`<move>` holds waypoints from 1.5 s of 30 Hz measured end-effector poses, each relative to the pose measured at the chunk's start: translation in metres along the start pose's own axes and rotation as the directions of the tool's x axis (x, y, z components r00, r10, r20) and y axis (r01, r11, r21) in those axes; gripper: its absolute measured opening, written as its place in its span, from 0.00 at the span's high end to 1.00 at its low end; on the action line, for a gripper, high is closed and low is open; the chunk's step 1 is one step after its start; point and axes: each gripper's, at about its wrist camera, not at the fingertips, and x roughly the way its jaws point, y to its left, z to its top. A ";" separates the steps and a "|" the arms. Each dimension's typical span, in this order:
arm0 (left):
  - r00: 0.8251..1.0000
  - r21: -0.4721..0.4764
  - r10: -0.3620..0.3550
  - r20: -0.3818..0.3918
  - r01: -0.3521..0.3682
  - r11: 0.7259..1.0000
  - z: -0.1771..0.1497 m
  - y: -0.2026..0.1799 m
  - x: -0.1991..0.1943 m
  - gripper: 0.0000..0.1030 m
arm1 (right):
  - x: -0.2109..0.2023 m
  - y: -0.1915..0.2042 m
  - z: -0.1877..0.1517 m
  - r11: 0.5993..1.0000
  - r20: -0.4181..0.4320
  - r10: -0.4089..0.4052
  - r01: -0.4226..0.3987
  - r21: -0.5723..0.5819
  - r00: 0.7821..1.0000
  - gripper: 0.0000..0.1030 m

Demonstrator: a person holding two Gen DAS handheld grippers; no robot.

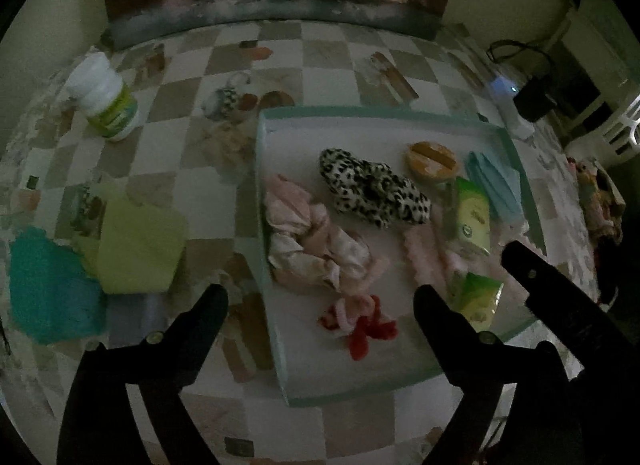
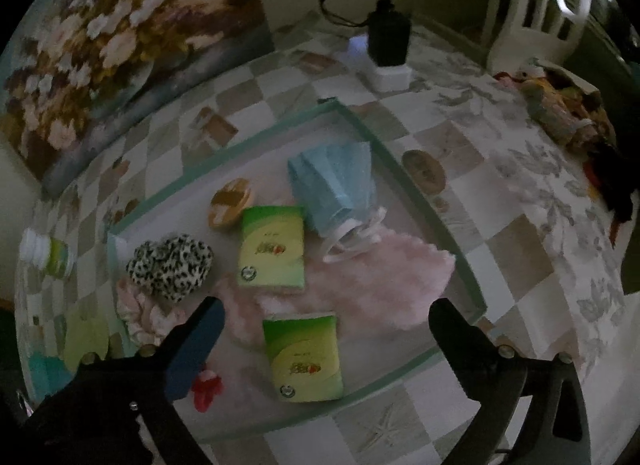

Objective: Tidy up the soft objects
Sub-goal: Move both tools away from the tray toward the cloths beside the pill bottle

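the shallow green-rimmed tray [image 1: 400, 395] sat on the checked table [image 1: 328, 61], nearer its right edge, and held the soft things. the leopard scrunchie [image 1: 374, 189] lay near the tray's middle with its long axis running from the far left toward the near right. the pink satin scrunchie [image 1: 312, 243] lay bunched against the tray's left rim, and the small red-and-pink scrunchie [image 1: 360, 325] lay near the front rim. the two green tissue packs [image 2: 272, 251] lay on the pink fluffy cloth [image 2: 380, 285], long axes roughly front to back, and the blue masks [image 2: 334, 185] pointed toward the far right corner. the left hand-held gripper [image 1: 320, 305] hovered over the tray's front left edge, fingers spread wide and grasping nothing, the red-and-pink scrunchie lying between them. the right hand-held gripper [image 2: 326, 319] hung over the tray's front right part, likewise released, the nearer tissue pack [image 2: 304, 357] between its fingers. a lime cloth [image 1: 138, 247] and a teal cloth [image 1: 52, 289] lay outside the tray near the table's left edge, a white bottle [image 1: 106, 97] beyond them.
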 end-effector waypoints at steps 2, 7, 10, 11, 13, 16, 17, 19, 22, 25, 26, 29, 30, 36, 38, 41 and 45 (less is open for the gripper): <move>1.000 -0.002 0.011 0.002 -0.011 1.000 0.001 0.002 0.000 0.09 | 0.000 -0.002 0.001 1.000 -0.002 0.000 0.000 0.012 1.000 0.00; 0.999 0.009 0.025 0.021 -0.025 1.000 0.000 0.000 -0.001 0.09 | -0.001 -0.001 0.001 1.000 0.005 0.020 -0.020 0.018 1.000 0.00; 0.999 0.006 0.024 0.032 -0.024 1.000 0.001 0.000 -0.002 0.08 | -0.002 0.000 0.000 0.999 0.009 0.038 -0.038 0.016 0.999 0.00; 0.999 0.004 0.026 0.034 -0.026 1.000 0.002 0.000 -0.003 0.08 | -0.002 0.001 0.001 0.999 0.009 0.044 -0.044 0.016 0.999 0.00; 0.999 -0.007 0.024 0.041 -0.024 1.000 0.003 0.003 -0.004 0.08 | -0.003 0.002 0.001 0.998 0.010 0.065 -0.065 0.023 0.998 0.00; 0.999 -0.026 0.014 0.049 -0.013 1.000 0.006 0.010 -0.007 0.08 | -0.003 0.004 0.001 0.993 0.004 0.115 -0.115 0.037 0.993 0.00; 0.999 -0.033 0.011 0.051 -0.009 0.999 0.007 0.013 -0.008 0.07 | -0.003 0.005 0.001 0.990 0.002 0.133 -0.133 0.038 0.991 0.00; 0.998 -0.060 0.008 0.061 -0.004 0.998 0.010 0.023 -0.011 0.02 | -0.005 0.007 0.001 0.988 0.008 0.152 -0.152 0.034 0.988 0.00; 0.995 -0.106 0.020 0.095 -0.010 0.994 0.015 0.041 -0.022 0.01 | -0.011 0.011 0.002 0.989 0.044 0.148 -0.149 0.020 0.988 0.00; 0.992 -0.138 0.029 0.126 -0.011 0.990 0.019 0.059 -0.032 0.01 | -0.015 0.014 0.004 0.988 0.069 0.156 -0.157 0.010 0.985 0.00; 0.990 -0.147 0.032 0.134 -0.012 0.989 0.020 0.064 -0.036 0.01 | -0.016 0.017 0.004 0.988 0.073 0.156 -0.156 -0.004 0.985 0.00; 0.986 -0.188 0.043 0.163 -0.011 0.982 0.020 0.082 -0.046 0.01 | -0.019 0.029 0.003 0.986 0.082 0.162 -0.158 -0.051 0.983 0.00; 0.984 -0.201 0.044 0.172 -0.008 0.980 0.019 0.087 -0.048 0.01 | -0.020 0.034 0.002 0.984 0.082 0.169 -0.164 -0.070 0.982 0.00; 0.983 -0.243 0.039 0.177 0.006 0.970 0.011 0.101 -0.049 0.01 | -0.024 0.070 -0.011 0.957 0.070 0.226 -0.208 -0.200 0.972 0.00; 0.985 -0.254 0.039 0.170 0.006 0.967 0.006 0.103 -0.048 0.01 | -0.024 0.081 -0.018 0.948 0.063 0.227 -0.206 -0.241 0.972 0.00; 0.984 -0.276 0.046 0.171 0.003 0.961 -0.002 0.106 -0.049 0.00 | -0.020 0.094 -0.029 0.935 0.039 0.224 -0.203 -0.290 0.974 0.00; 0.981 -0.323 0.039 0.188 0.024 0.946 -0.016 0.111 -0.053 0.00 | -0.013 0.104 -0.040 0.922 0.012 0.205 -0.189 -0.337 0.979 0.00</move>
